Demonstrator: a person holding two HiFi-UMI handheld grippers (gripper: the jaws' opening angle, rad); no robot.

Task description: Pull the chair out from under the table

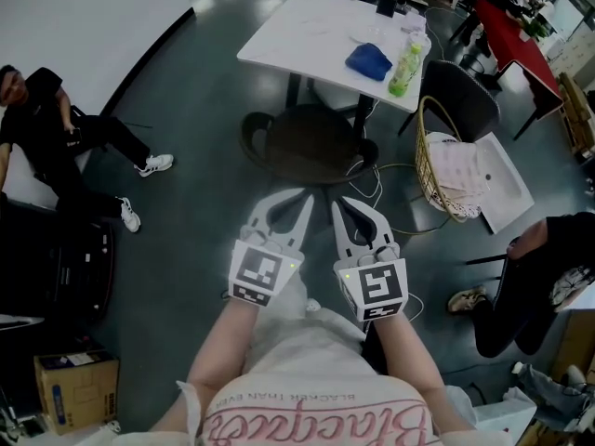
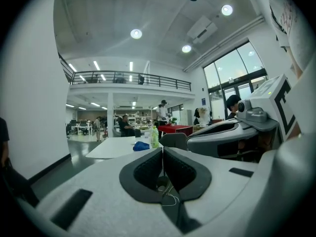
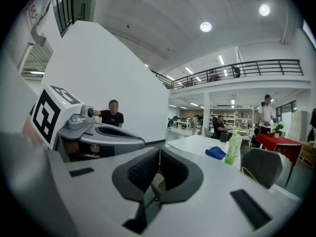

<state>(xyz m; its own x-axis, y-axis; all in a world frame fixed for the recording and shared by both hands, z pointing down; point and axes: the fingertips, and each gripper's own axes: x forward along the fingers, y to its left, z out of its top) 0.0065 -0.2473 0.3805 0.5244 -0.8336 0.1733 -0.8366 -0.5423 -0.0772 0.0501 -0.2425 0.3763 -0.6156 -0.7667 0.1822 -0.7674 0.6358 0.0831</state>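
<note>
A dark round-seated chair point(image 1: 311, 142) stands at the near edge of the white table point(image 1: 307, 26), its far side tucked under the tabletop. My left gripper point(image 1: 302, 199) and right gripper point(image 1: 340, 204) hover side by side just short of the chair's seat, not touching it. Both are shut with nothing between their pads. In the left gripper view the shut gripper point(image 2: 162, 150) points toward the table point(image 2: 113, 148). The right gripper point(image 3: 158, 151) in its own view is likewise shut, facing the table point(image 3: 195, 144). The chair is hidden below the jaws in both gripper views.
On the table lie a blue cloth point(image 1: 369, 60) and a green bottle point(image 1: 405, 66). A second dark chair point(image 1: 460, 96) and a wicker basket point(image 1: 444, 161) with cloth stand to the right. A person point(image 1: 65, 142) sits at the left wall, another person's legs point(image 1: 521, 286) at right. Cables cross the floor.
</note>
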